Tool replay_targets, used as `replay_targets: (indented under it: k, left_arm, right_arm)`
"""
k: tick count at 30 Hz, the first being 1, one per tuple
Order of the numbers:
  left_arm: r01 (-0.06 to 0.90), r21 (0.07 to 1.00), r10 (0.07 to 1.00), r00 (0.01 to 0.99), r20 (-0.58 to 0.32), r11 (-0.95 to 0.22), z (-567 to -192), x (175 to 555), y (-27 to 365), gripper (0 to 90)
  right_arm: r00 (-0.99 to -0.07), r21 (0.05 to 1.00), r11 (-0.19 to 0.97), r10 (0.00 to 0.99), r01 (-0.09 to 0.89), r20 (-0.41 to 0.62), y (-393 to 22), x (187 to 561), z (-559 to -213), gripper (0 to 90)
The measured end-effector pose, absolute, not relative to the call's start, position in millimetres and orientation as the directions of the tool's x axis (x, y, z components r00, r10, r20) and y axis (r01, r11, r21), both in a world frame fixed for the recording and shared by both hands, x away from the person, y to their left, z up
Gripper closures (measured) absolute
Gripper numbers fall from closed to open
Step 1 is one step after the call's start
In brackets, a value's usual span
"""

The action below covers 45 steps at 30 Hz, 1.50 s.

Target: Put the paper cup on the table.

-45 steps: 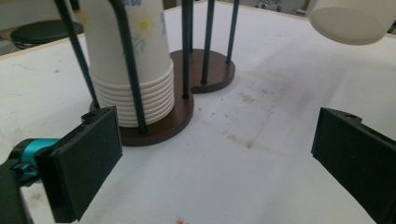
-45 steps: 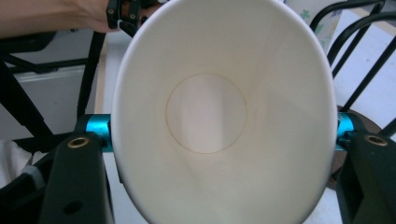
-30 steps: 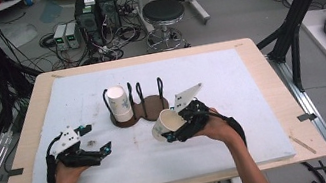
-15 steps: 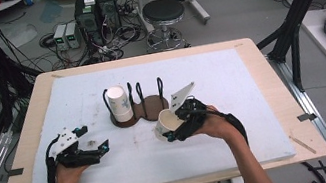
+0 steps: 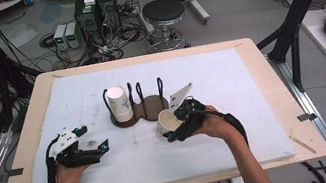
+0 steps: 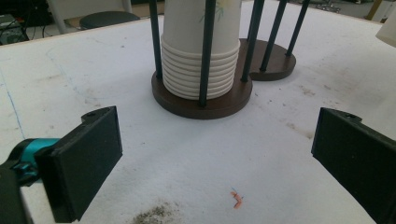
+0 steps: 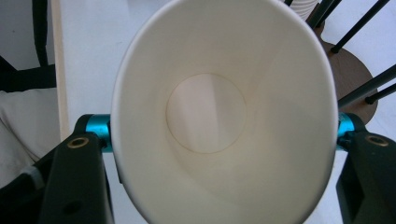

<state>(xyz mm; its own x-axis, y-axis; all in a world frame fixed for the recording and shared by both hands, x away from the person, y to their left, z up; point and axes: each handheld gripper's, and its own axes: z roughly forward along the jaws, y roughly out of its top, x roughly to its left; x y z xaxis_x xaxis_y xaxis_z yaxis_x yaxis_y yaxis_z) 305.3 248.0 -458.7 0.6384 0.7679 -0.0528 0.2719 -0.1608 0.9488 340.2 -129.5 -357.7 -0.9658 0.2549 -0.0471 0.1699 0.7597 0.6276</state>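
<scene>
Paper cup (image 5: pixel 168 122) sits clamped in the right gripper (image 5: pixel 173 127), jaws pressed on its sides near the rim, cup tipped so its open mouth faces up and left in the high view. Right gripper view looks straight into the cup (image 7: pixel 219 116), empty, round bottom visible, a black jaw at each side. Cup is near the middle of the white mat (image 5: pixel 231 89), just right-near of the dark wooden cup rack (image 5: pixel 146 109). Stack of upside-down paper cups (image 5: pixel 119 103) stands in the rack's left ring between black rods; in the left gripper view the stack (image 6: pixel 198 56) is straight ahead, far of the jaws. Left gripper (image 5: pixel 102 148) rests low at the mat's near left, jaws spread wide, holding nothing, well apart from the rack.
</scene>
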Motion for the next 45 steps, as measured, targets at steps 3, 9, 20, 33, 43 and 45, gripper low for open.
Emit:
replay_targets:
  k: [3,9,20,33,43,45]
  left_arm:
    - [0.272,0.949,0.768,0.638,-0.055,-0.158,-458.8,305.2,248.1,1.8]
    - [0.268,0.949,0.77,0.636,-0.044,-0.167,-458.7,304.9,247.7,1.8]
    - [0.265,0.949,0.768,0.639,-0.039,-0.172,-458.6,304.7,247.5,1.8]
    - [0.262,0.949,0.767,0.64,-0.036,-0.174,-458.6,304.4,247.1,1.8]
    - [0.258,0.949,0.762,0.647,-0.031,-0.18,-458.6,304.2,246.9,1.8]
    - [0.259,0.949,0.763,0.646,-0.033,-0.179,-458.7,304.2,246.9,1.8]
  right_arm:
    - [-0.965,0.624,0.762,0.257,0.171,-0.049,-129.3,339.8,-358.0,31.8]
    - [-0.965,0.621,0.764,0.257,0.174,-0.046,-129.3,340.5,-358.5,31.8]
    - [-0.966,0.603,0.777,0.256,0.179,-0.043,-120.9,344.1,-359.6,31.8]
    - [-0.962,0.545,0.816,0.268,0.195,-0.057,-108.9,350.8,-367.2,31.8]
    - [-0.961,0.483,0.851,0.27,0.209,-0.061,-92.8,355.2,-377.7,31.4]
    - [-0.961,0.473,0.856,0.27,0.208,-0.066,-90.3,354.9,-379.1,31.4]
